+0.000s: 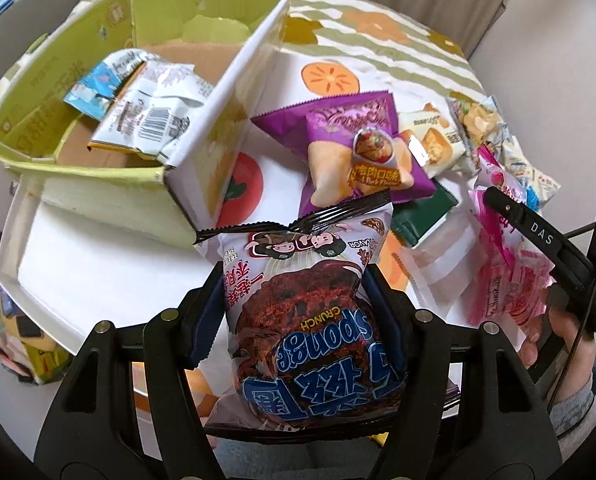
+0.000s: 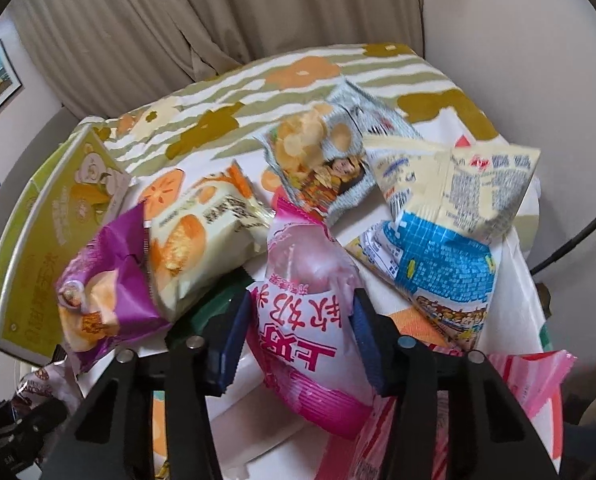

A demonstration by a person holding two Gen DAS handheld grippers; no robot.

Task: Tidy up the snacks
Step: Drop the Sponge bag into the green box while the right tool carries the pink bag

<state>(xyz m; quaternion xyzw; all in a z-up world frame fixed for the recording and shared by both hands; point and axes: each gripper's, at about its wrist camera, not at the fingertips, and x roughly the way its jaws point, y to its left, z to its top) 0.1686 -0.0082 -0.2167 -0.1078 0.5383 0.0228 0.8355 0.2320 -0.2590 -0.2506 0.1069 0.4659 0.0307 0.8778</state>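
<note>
1. Snacks lie in a loose pile on the worktop [image 2: 449,64], which has a cloth printed with orange fruit and olive stripes.
2. My left claw [image 1: 298,300] grips a Sponge Crunch bag [image 1: 309,320]; both pads press its sides, and the bag's black crimped top points away from me.
3. That bag sits just in front of the near corner of a green box [image 1: 218,92], which stands on a white tray [image 1: 78,272] at the left.
4. Inside the box I see a white packet [image 1: 150,116] with a barcode and a blue packet [image 1: 94,88] partly under it.
5. My right claw [image 2: 298,328] is clamped on a pink bag [image 2: 301,320], its blue pads squeezing the bag's waist.
6. From the left view I can see that claw's black finger lying across the pink bag, with a hand [image 1: 553,344] behind it.
7. Beside the pink bag, to its left, lie a purple bag [image 2: 98,280] and a cream packet [image 2: 202,240] overlapping it.
8. A dark green packet [image 1: 421,212] pokes out from under them.
9. Beyond the pink bag I see a chip bag [image 2: 317,152], and to the right a blue-and-cream bag [image 2: 449,248].
10. Beige curtains [image 2: 218,12] hang behind the worktop.
</note>
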